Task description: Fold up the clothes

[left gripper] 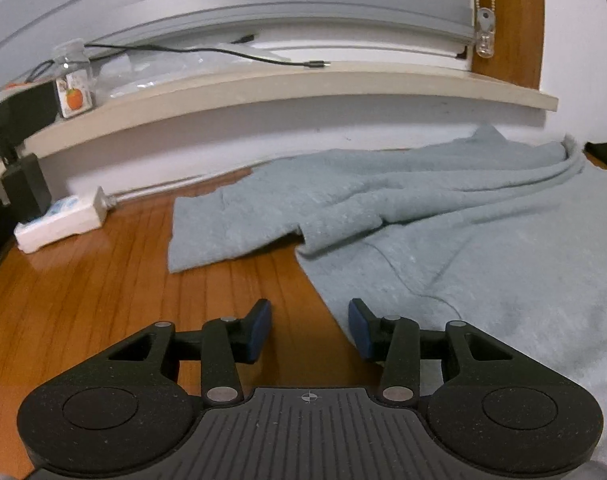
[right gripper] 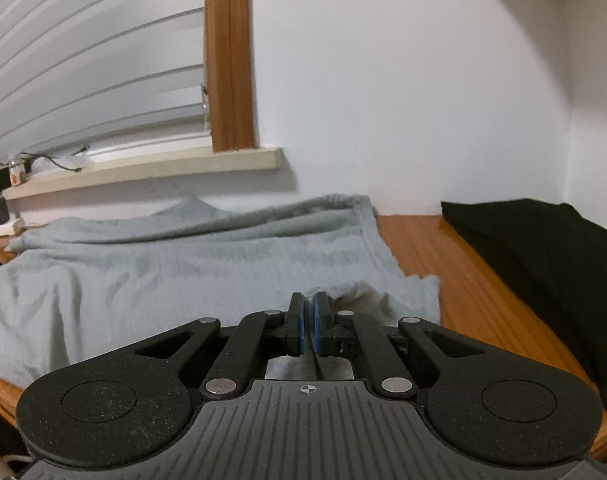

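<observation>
A: In the left wrist view, where is the garment lying from the left gripper (left gripper: 309, 328)?

B: The grey-blue garment (left gripper: 443, 216) is lying on the wooden table (left gripper: 103, 292), ahead and to the right of the fingers. Its near edge is running diagonally, from under the right finger up toward the middle. One sleeve (left gripper: 231, 224) is stretching out to the left, with its cuff end flat on the wood.

A: Are the fingers holding something?

B: No. They are standing about half open, and only bare wood is showing between them. The cloth edge is just beside the right finger.

A: And in the right wrist view?

B: Here the garment (right gripper: 163, 264) is spreading ahead and to the left of the right gripper (right gripper: 308, 320), with its long side going across the picture toward the window sill (right gripper: 151, 172). The pads are almost together. A bit of cloth is rising just beside them on the right, but I cannot tell surely if they are pinching it.

A: Which hand is nearer for the next fold?

B: I am judging the left is nearer to the sleeve, the right to the body's near corner. A dark folded cloth (right gripper: 543, 264) is lying apart on the right.
</observation>
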`<move>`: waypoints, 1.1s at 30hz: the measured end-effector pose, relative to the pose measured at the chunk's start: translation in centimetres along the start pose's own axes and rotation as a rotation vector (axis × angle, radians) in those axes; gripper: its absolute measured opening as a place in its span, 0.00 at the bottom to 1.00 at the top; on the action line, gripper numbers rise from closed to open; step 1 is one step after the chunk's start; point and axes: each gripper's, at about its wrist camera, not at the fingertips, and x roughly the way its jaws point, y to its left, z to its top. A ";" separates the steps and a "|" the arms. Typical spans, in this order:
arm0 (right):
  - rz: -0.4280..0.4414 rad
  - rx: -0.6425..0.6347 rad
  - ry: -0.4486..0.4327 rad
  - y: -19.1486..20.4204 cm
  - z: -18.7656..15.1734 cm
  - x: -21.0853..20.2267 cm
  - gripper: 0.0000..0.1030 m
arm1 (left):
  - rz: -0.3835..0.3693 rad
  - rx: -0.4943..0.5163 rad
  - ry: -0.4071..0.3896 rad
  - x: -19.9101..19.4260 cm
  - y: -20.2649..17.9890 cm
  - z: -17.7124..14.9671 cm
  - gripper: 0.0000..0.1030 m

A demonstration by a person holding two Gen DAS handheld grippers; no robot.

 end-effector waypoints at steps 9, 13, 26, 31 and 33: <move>0.005 -0.053 -0.025 1.7 3.4 3.5 0.05 | -0.202 0.000 -0.088 -1.7 -5.1 2.5 0.47; 0.023 -0.092 -0.012 3.3 5.4 6.8 0.04 | -0.321 0.022 -0.096 -1.4 -8.7 3.6 0.50; 0.037 -0.130 0.139 4.8 2.5 11.9 0.19 | -0.618 0.260 -0.050 1.8 -25.3 5.4 0.56; 0.061 -0.104 0.146 3.6 2.2 8.9 0.44 | -0.609 0.324 -0.004 3.7 -30.1 5.1 0.55; 0.059 -0.109 0.164 3.0 1.2 6.9 0.47 | -0.581 0.342 -0.001 4.2 -30.8 4.9 0.55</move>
